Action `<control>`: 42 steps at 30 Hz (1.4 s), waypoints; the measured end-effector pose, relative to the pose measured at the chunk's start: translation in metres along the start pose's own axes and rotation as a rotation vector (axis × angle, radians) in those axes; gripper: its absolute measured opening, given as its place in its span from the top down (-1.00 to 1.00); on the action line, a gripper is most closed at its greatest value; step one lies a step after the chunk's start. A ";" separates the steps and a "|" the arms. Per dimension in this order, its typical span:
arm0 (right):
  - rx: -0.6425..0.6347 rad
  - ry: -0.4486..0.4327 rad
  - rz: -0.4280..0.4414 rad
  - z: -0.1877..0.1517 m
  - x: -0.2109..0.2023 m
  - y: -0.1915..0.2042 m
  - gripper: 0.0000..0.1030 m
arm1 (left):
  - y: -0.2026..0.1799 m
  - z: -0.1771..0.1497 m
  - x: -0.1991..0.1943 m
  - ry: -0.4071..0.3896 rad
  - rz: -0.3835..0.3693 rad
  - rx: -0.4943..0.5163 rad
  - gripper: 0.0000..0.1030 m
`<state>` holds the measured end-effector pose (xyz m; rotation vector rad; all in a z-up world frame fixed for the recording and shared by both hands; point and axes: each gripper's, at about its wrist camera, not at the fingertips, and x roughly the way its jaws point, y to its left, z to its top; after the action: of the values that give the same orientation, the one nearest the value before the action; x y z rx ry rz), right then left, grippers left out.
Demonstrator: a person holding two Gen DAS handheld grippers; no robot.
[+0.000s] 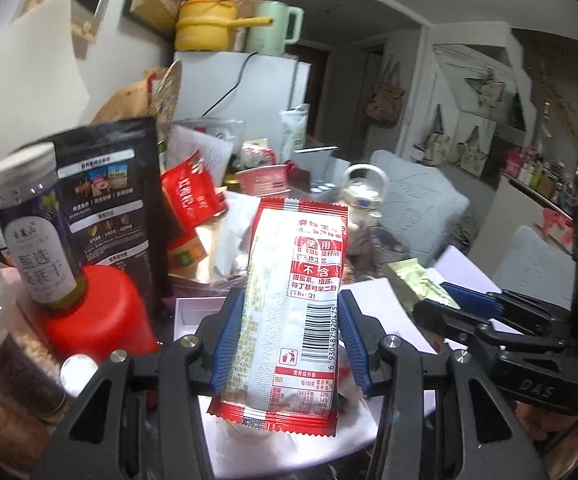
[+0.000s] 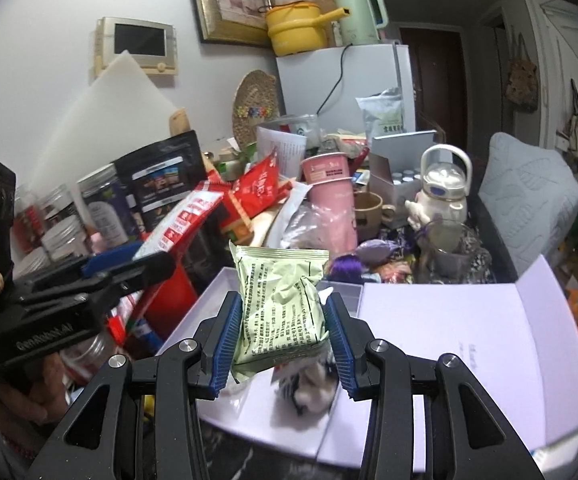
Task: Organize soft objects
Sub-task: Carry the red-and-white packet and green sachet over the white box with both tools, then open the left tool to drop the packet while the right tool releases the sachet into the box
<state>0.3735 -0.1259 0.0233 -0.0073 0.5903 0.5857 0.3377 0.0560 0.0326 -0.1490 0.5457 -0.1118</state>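
My left gripper [image 1: 291,334] is shut on a red and white snack packet [image 1: 293,312], held upright above an open white box [image 1: 389,320]. My right gripper [image 2: 285,340] is shut on a pale green snack packet [image 2: 281,304], held over the same white box [image 2: 429,320]. The left gripper with its red packet [image 2: 181,228] shows at the left of the right wrist view. The right gripper with the green packet [image 1: 421,284] shows at the right of the left wrist view. A black and white soft item [image 2: 309,388] lies in the box below the green packet.
The table is crowded: a red bottle [image 1: 97,316], jars [image 1: 33,224], a black pouch [image 1: 113,200], red packets [image 2: 257,188], a pink cup [image 2: 331,196], a white kettle-shaped bottle [image 2: 445,188]. A white fridge [image 2: 345,84] stands behind. The box lid [image 2: 545,320] stands open at right.
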 end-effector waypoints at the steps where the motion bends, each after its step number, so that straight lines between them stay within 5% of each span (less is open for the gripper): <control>1: 0.002 0.002 0.002 0.001 0.005 0.000 0.18 | 0.004 0.000 0.009 0.009 0.010 -0.009 0.09; 12: 0.031 0.098 0.063 0.002 0.081 -0.007 0.18 | 0.038 -0.021 0.086 0.162 0.087 -0.054 0.09; 27: 0.075 0.213 0.122 -0.020 0.127 -0.018 0.18 | 0.044 -0.050 0.126 0.274 0.137 -0.036 0.09; 42: 0.099 0.292 0.008 -0.033 0.147 -0.028 0.18 | 0.033 -0.053 0.127 0.312 0.187 0.024 0.09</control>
<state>0.4704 -0.0788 -0.0859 0.0025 0.9030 0.5671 0.4204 0.0638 -0.0820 -0.0557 0.8658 0.0423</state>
